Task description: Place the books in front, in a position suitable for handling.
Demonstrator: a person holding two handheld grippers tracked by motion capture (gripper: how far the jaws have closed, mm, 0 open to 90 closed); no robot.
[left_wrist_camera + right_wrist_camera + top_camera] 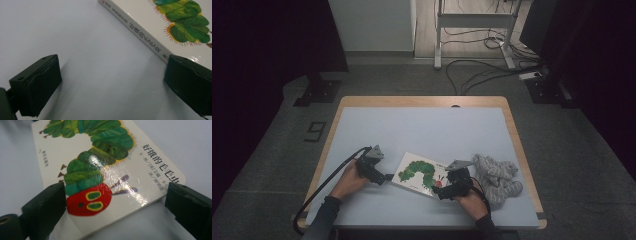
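Observation:
A white picture book (pixel 419 172) with a green caterpillar on its cover lies flat on the light blue table top (pixel 422 130). My left gripper (pixel 388 177) is just left of the book, low over the table. Its jaws (pixel 112 82) stand open with bare table between them. The book's spine (pixel 140 30) runs past its right jaw. My right gripper (pixel 439 191) is at the book's near right corner. Its jaws (pixel 115 205) stand wide on either side of that corner (pixel 140 195), by the caterpillar's red head (pixel 88 200), without pressing on it.
A grey knitted cloth (pixel 497 180) lies bunched right of the book, beside my right hand. The table has a wooden rim (pixel 422 101). A black cable (pixel 327 182) trails from the left gripper over the near left edge. A metal stand and cables are on the floor beyond.

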